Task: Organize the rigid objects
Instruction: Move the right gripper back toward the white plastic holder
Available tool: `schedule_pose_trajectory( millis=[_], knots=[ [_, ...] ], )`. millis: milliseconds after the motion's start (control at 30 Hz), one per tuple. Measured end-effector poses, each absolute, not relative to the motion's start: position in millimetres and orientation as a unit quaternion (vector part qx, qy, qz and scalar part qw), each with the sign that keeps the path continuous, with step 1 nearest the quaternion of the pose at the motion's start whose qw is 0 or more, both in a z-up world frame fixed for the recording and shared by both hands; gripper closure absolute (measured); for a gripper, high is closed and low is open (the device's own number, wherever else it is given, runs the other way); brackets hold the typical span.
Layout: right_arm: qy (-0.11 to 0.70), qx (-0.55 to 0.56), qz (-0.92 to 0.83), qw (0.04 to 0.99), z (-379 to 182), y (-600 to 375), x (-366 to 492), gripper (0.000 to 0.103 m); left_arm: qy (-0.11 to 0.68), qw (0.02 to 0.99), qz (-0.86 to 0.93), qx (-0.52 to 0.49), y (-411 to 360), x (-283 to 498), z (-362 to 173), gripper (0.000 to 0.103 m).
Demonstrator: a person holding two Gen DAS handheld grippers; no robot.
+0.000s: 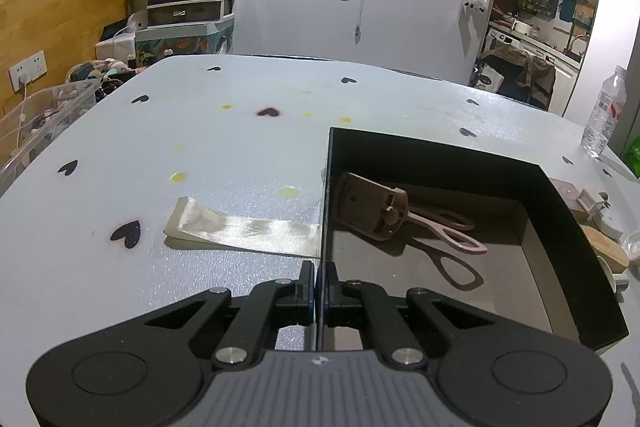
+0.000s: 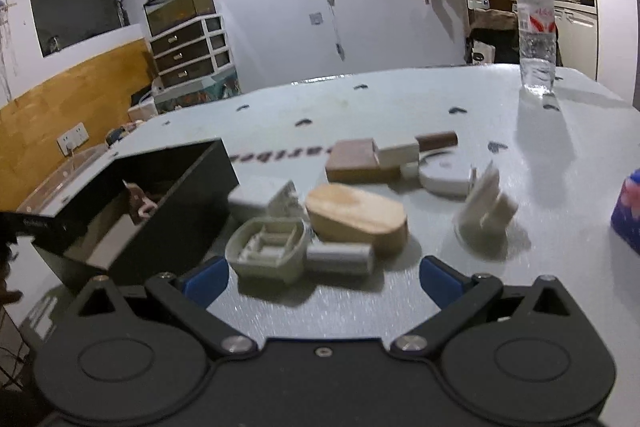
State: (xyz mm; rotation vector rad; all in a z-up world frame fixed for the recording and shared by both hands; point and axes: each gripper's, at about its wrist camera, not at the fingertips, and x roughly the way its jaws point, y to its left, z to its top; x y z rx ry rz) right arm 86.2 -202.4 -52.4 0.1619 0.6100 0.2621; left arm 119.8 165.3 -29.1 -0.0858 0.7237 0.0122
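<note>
Pinching the left wall of the black box point(image 1: 440, 155), your left gripper point(image 1: 320, 283) sits at the bottom centre of the left wrist view, its fingers point(image 1: 306, 287) closed on that thin wall, one outside and one inside. The box fills the right half of that frame, open at the top, and on its grey floor lies a pink eyelash curler point(image 1: 384, 215), its looped handles pointing to the lower right. A cream satin ribbon point(image 1: 240, 227) lies flat on the desk point(image 1: 200, 131), its right end touching the outer face of the box wall just ahead of your fingers.

In the right wrist view your right gripper point(image 2: 320, 279) hovers low over the desk with its blue-padded fingers point(image 2: 206, 281) spread wide and nothing between them. Just ahead of them, at frame centre, sits a cluster of loose things: a pale open tray-like case point(image 2: 266, 251) touching a small white cylinder point(image 2: 340, 257), and behind these an oval wooden block point(image 2: 356, 217). A white adapter-like block point(image 2: 260, 201) sits beside the box, which shows at the left of this frame. Farther back lie a brown rectangular block point(image 2: 352, 161) and a round white piece point(image 2: 444, 177). A water bottle point(image 2: 536, 35) stands upright at the upper right.
</note>
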Motion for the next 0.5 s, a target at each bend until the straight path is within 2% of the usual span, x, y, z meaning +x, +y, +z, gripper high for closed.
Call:
schedule_pose_trajectory(
  millis=[500],
  knots=[
    [0.31,0.069,0.08,0.945,-59.2,-164.6,119.1,0.0,0.35,0.935,0.001,-0.05,166.8,116.5,-29.0,0.098]
  ],
)
